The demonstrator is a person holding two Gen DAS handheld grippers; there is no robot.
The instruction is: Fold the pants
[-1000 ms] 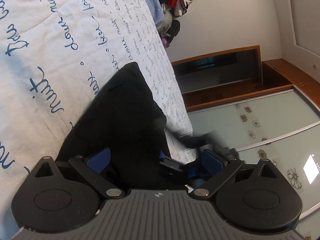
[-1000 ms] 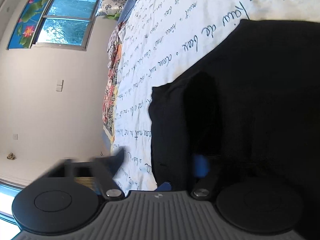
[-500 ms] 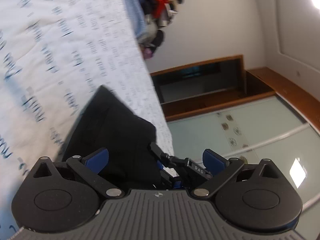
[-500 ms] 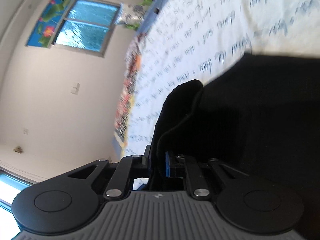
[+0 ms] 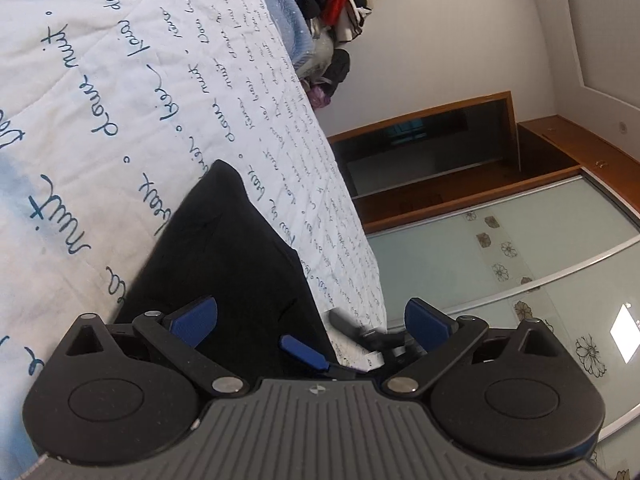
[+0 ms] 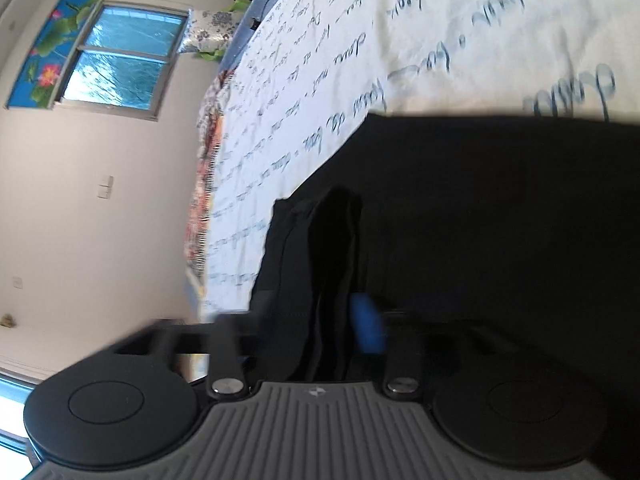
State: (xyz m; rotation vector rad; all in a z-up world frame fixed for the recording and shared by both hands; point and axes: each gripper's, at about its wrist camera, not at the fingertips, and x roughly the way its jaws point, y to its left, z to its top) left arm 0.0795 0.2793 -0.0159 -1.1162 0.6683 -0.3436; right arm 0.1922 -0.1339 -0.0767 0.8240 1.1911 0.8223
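Note:
Black pants (image 5: 236,264) lie on a white quilt printed with blue script (image 5: 100,80). In the left wrist view my left gripper (image 5: 310,320) is open, its blue pads wide apart with the pants' edge between and below them. The other gripper (image 5: 360,334) shows blurred beyond the pants' corner. In the right wrist view the pants (image 6: 500,220) fill the right side, with a raised fold (image 6: 336,264) standing between my right gripper's (image 6: 312,320) spread, motion-blurred fingers; it is open.
A pile of clothes (image 5: 340,4) sits at the far end of the bed. A wooden wardrobe with glass sliding doors (image 5: 520,248) stands past the bed's edge. A window (image 6: 116,60) and pillow (image 6: 208,32) lie at the other end.
Half a second ago my right gripper was shut on the pants' fold; now its fingers have spread and let go. Both grippers have tilted back toward the bed. The left stays open.

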